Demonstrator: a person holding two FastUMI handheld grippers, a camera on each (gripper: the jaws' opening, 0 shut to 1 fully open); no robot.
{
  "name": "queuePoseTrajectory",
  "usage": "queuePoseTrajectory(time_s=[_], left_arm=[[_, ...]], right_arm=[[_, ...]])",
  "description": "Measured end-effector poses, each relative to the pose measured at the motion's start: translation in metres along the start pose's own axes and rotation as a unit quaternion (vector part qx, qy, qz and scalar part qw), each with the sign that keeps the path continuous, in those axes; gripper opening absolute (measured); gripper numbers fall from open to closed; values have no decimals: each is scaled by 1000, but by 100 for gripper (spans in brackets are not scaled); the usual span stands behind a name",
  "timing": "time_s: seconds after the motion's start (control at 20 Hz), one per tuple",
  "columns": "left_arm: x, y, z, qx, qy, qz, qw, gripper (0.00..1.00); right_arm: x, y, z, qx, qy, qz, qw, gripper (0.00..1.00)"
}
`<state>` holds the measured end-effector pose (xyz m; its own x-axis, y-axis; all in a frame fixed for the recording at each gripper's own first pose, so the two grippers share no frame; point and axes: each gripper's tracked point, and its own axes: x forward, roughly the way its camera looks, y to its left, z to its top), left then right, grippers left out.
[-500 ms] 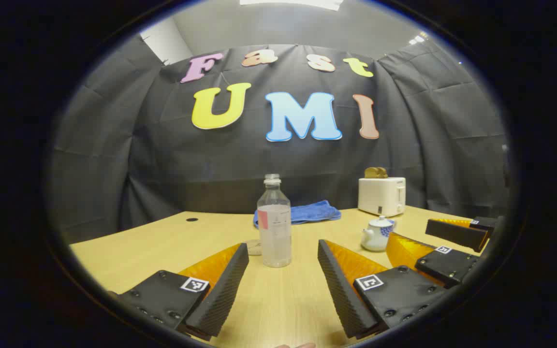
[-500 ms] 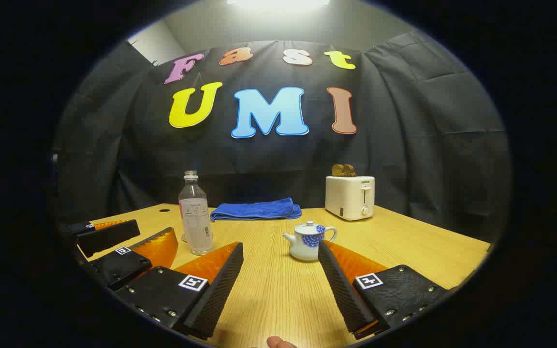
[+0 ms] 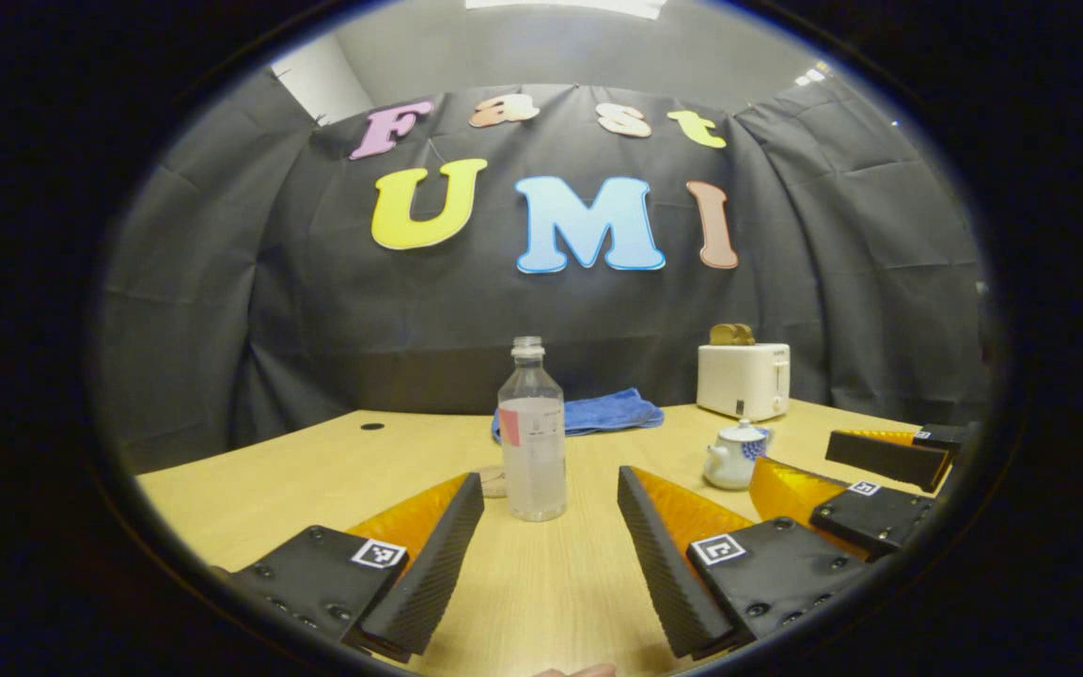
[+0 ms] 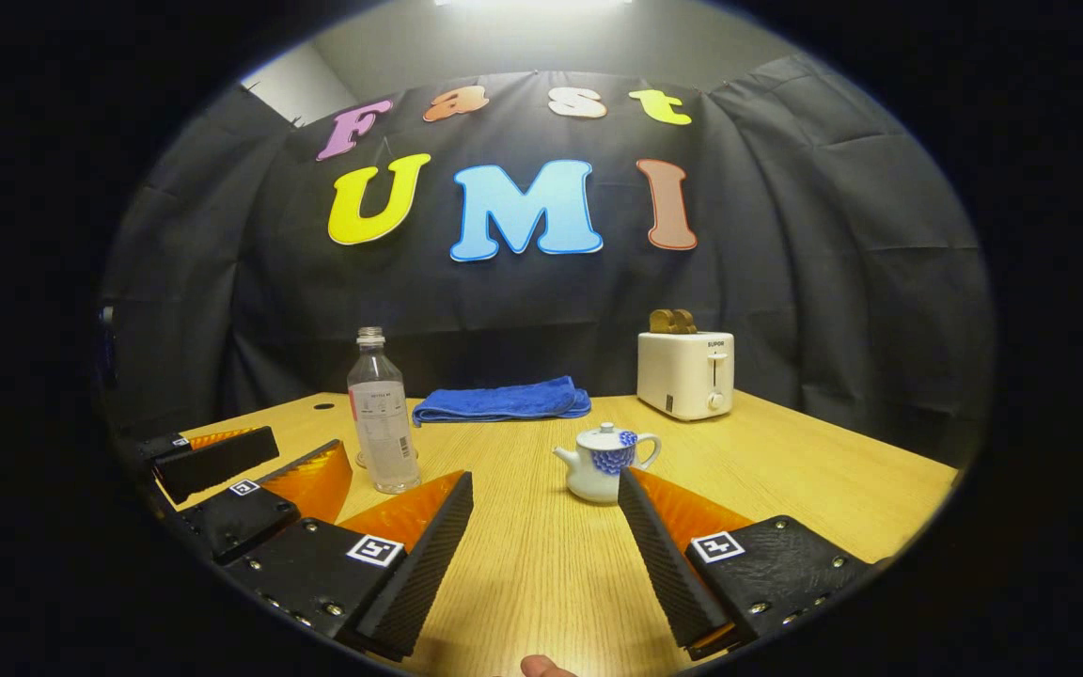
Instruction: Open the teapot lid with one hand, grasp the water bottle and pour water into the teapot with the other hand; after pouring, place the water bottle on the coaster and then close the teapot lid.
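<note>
In the left gripper view, your left hand-held gripper (image 3: 549, 527) stands spread wide and holds nothing, low over the bench (image 3: 269, 480). Take the water bottle (image 3: 532, 442) as your landmark: it stands upright and uncapped straight ahead of the gap between your fingers, just beyond their tips and apart from them. The coaster (image 3: 494, 481) peeks out at the bottle's foot on its left; whether the bottle sits on it or just in front of it you cannot tell from here. The teapot (image 3: 734, 456) sits well to the right of the bottle with its lid on, and a blue towel (image 3: 598, 414) lies behind the bottle by the wall. Your right hand-held gripper (image 3: 866, 470) shows at the far right, beyond the teapot.

In the right gripper view, your right hand-held gripper (image 4: 546, 527) is likewise spread wide and empty. The teapot (image 4: 605, 463) stands to the right of the water bottle (image 4: 380, 414), close to your right finger's tip but not touched, lid (image 4: 604, 434) seated. A toaster (image 4: 687, 374) stands farther right and behind. Your left hand-held gripper (image 4: 250, 470) shows just left of the bottle.

By my reading you are at the very start: nothing is gripped, the lid is not yet lifted. The next move calls for bringing the right gripper over the lid's small knob and narrowing onto it squarely, while the left closes in around the bottle's body.
</note>
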<state>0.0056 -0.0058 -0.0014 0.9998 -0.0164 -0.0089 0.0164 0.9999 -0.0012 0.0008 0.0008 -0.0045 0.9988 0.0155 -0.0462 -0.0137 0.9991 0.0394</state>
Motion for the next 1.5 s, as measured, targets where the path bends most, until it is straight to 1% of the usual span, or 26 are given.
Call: queuePoseTrajectory(time_s=[0.1, 0.2, 0.35, 0.4, 0.55, 0.75, 0.9, 1.15, 1.2, 1.25, 1.3, 1.4, 1.45, 1.5], left_arm=[[3, -4, 0, -1, 3, -9, 1000, 99], [7, -2, 2, 0, 4, -14, 1000, 99], [16, 3, 20, 0, -13, -10, 1000, 99], [19, 3, 25, 0, -18, -10, 1000, 99], [36, 1, 28, 0, -14, -17, 1000, 99], [54, 9, 35, -4, -13, -15, 1000, 100], [67, 12, 35, -1, -6, -14, 1000, 100], [79, 15, 32, 1, 3, -17, 1000, 100], [82, 15, 30, 0, 8, -18, 1000, 100], [83, 17, 29, 2, 10, -17, 1000, 100], [84, 18, 28, 4, 11, -16, 1000, 100], [86, 20, 30, 4, 8, -16, 1000, 100], [85, 20, 34, 4, 5, -16, 1000, 100], [84, 20, 35, 5, 3, -17, 1000, 100]], right_arm=[[4, -4, 2, 14, 2, -1, 1000, 95], [8, -10, 5, 5, -5, -11, 1000, 95], [26, -25, 22, -5, -26, -21, 999, 96], [34, -29, 24, -11, -25, -25, 999, 95], [61, -38, 21, -15, -6, -29, 999, 95], [89, -55, 24, -6, 1, -45, 999, 96], [110, -67, 27, -14, 4, -56, 998, 96], [139, -68, 19, -10, 23, -46, 999, 95], [142, -67, 17, -13, 28, -46, 998, 88], [144, -66, 17, -17, 33, -41, 998, 87], [145, -67, 15, -18, 34, -43, 998, 79], [148, -73, 12, -22, 37, -50, 998, 60], [149, -71, 13, -17, 33, -47, 998, 55], [152, -71, 10, -20, 39, -49, 998, 25]])
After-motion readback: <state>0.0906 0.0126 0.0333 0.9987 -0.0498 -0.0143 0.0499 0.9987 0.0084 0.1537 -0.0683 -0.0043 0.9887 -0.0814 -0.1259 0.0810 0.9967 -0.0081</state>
